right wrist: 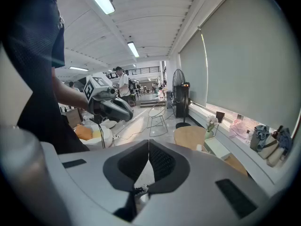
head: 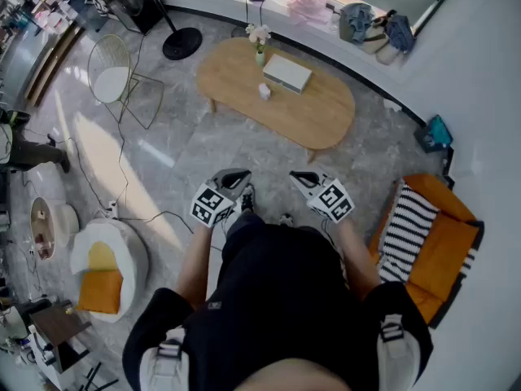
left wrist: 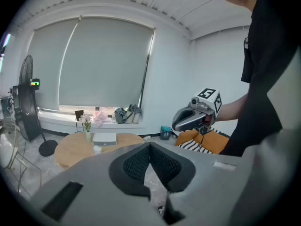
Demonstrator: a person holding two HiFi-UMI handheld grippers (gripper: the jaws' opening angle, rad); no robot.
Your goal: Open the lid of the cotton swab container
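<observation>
left gripper (head: pixel 241 176): fingers pressed together on nothing, held at the person's waist
right gripper (head: pixel 301 178): fingers also closed and empty, beside the left one
cotton swab container (head: pixel 264 91): small white item on the oval wooden table (head: pixel 326 116), well apart from both grippers; too small to tell its long axis or lid
neighbours: vase (head: pixel 260 55) holding flowers, flat white box (head: pixel 286 73)

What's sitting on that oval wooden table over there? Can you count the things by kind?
On the wooden table:
vase with flowers: 1
flat white box: 1
small white container: 1
Total: 3
</observation>
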